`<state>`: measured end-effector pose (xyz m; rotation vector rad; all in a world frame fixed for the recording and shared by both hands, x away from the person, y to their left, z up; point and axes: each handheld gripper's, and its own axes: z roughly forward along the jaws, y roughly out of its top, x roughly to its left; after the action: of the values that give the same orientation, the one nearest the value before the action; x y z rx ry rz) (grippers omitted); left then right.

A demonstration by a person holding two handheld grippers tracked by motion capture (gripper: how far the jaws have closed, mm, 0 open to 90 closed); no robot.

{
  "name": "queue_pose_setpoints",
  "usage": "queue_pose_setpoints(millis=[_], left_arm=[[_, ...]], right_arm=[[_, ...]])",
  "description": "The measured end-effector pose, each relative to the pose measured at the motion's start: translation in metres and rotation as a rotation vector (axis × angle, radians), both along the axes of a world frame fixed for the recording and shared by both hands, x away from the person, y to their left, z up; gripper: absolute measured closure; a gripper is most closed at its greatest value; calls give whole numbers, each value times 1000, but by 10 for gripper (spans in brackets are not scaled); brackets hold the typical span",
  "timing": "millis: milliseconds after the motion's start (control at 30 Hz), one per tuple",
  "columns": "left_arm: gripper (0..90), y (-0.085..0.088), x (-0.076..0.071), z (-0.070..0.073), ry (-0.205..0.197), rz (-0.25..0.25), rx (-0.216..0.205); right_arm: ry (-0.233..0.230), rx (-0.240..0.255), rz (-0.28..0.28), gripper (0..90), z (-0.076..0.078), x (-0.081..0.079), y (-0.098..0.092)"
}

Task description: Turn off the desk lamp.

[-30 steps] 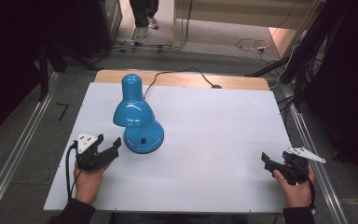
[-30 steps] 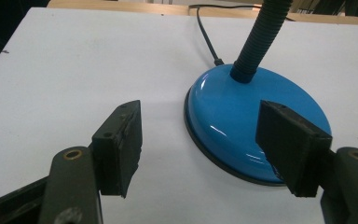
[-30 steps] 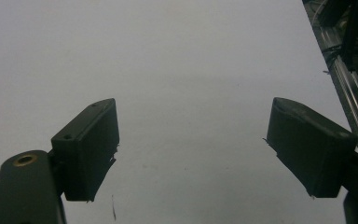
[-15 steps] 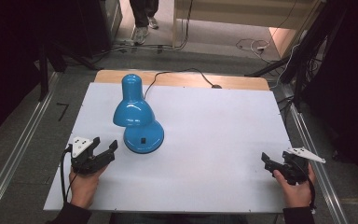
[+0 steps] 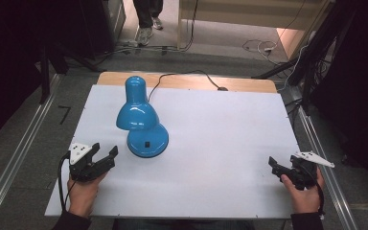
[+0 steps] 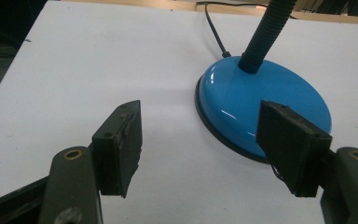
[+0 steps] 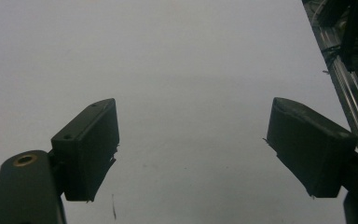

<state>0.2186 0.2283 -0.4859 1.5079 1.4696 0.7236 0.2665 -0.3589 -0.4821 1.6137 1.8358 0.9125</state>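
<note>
A blue desk lamp stands on the white table, left of the middle, its shade bent down over its round base. My left gripper is held low near the table's front left corner, open, pointing at the base from a short way off. In the left gripper view the base and its ribbed neck lie ahead, with my left gripper empty. My right gripper rests open near the front right corner. In the right gripper view my right gripper has nothing between its pads.
The lamp's black cord runs off the far edge of the table. Metal rails flank the table on both sides. A person's legs stand on the floor beyond the far edge.
My left gripper has drawn back a little toward the table's front left corner, away from the lamp base. The right gripper has stayed put.
</note>
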Motion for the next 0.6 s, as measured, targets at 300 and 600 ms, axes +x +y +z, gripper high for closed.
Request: queue_pose_setpoints(millis=[300,600], left_arm=[[319,2,-3,-1,5,-3,3],[319,5,-8,-1,8,2,2]], right_arm=[[3,2,-1,157,0,0,0],[4,3,-1,156,0,0,0]])
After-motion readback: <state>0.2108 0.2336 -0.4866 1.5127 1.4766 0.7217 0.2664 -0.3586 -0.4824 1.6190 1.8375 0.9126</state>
